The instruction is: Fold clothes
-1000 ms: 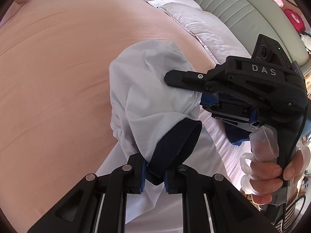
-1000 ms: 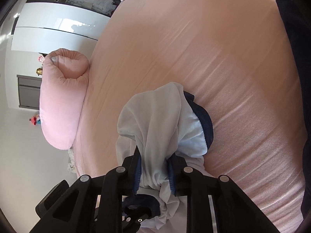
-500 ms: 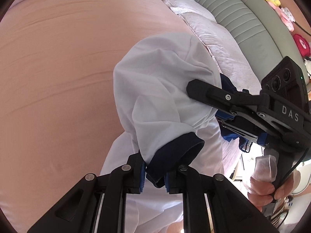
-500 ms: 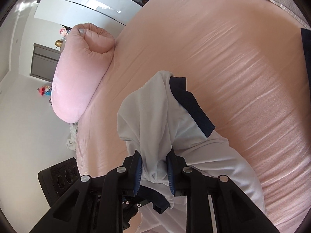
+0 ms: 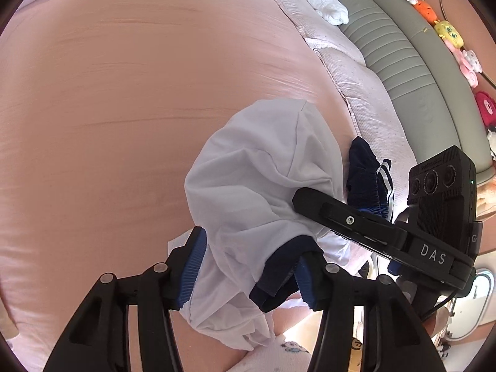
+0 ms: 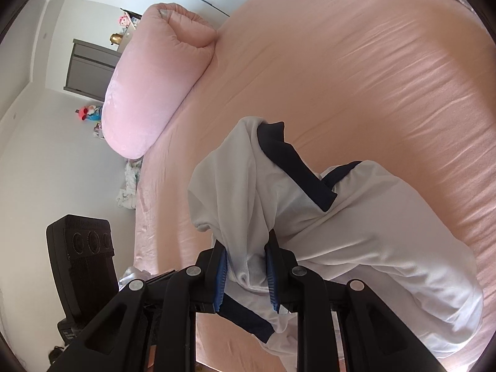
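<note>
Your left gripper (image 5: 251,266) has just been opening, and the white cotton shirt with navy-trimmed sleeves (image 5: 257,186) is draping loosely between its parted blue pads, bunching toward twelve o'clock above the pink bedsheet (image 5: 108,93). Your right gripper (image 6: 246,274) is clamping a fold of that shirt, the rest trailing toward four o'clock.

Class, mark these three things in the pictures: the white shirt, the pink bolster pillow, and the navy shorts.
white shirt (image 6: 356,217): right wrist view, on its bunched body.
pink bolster pillow (image 6: 145,93): right wrist view, on its side.
navy shorts (image 5: 365,173): left wrist view, on the crumpled fabric.

White navy-trimmed shirt (image 6: 341,232), bunched, lifted
</note>
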A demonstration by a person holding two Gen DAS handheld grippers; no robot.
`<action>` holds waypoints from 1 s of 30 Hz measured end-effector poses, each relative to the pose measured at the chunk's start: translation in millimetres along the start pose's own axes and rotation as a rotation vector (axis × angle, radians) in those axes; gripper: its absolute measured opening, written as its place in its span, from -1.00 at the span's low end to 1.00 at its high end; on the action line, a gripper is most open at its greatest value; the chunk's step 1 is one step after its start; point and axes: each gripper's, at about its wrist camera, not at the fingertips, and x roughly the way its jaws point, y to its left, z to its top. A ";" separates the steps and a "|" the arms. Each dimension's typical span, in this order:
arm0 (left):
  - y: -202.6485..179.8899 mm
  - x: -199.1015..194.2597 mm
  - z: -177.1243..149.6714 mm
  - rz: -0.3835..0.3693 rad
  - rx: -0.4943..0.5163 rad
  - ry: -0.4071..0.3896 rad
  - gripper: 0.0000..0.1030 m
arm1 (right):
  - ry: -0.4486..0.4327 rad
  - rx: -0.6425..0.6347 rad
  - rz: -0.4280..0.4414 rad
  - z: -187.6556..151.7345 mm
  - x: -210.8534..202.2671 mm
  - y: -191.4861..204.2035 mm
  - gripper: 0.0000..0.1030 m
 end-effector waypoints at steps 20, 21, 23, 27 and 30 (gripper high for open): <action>69.7 -67.0 -77.4 0.008 -0.168 -0.060 0.15 | 0.149 -0.129 -0.081 -88.3 36.2 61.4 -0.60; 73.3 -68.2 -80.6 0.013 -0.174 -0.052 0.17 | 0.159 -0.126 -0.078 -91.7 38.5 60.8 -0.60; 79.1 -69.6 -87.6 0.033 -0.176 -0.035 0.18 | 0.185 -0.118 -0.066 -100.0 44.6 60.3 -0.60; 86.2 -75.5 -103.7 0.071 -0.155 -0.021 0.19 | 0.234 -0.115 -0.070 -119.0 62.5 60.5 -0.60; 93.5 -80.9 -111.9 0.049 -0.180 -0.019 0.23 | 0.268 -0.138 -0.102 -132.8 74.5 62.0 -0.60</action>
